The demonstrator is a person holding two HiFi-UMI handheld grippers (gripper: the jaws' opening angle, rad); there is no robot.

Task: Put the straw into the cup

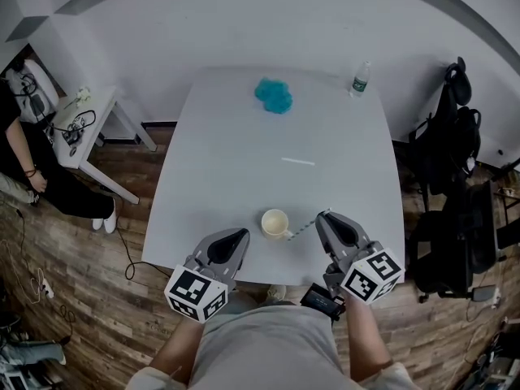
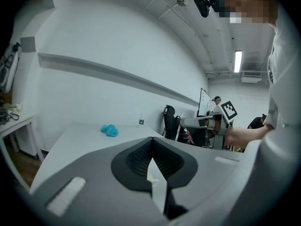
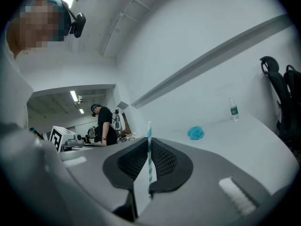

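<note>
A cream cup point(image 1: 275, 223) stands upright near the table's front edge. My right gripper point(image 1: 324, 215) is just right of it, shut on a teal-and-white striped straw point(image 1: 305, 227) whose free end slants down-left toward the cup's side. In the right gripper view the straw point(image 3: 149, 149) rises upright from between the closed pads of the gripper point(image 3: 149, 157). My left gripper point(image 1: 243, 235) sits left of the cup, shut with nothing in it; its jaws point(image 2: 151, 147) meet at the tips. A second, white straw point(image 1: 297, 162) lies flat mid-table.
The white table point(image 1: 219, 161) also holds a blue crumpled object point(image 1: 274, 95) at the back and a water bottle point(image 1: 360, 79) at the back right corner. Black chairs point(image 1: 455, 177) stand to the right. A person point(image 1: 32, 177) sits by a small side table point(image 1: 81, 124) at left.
</note>
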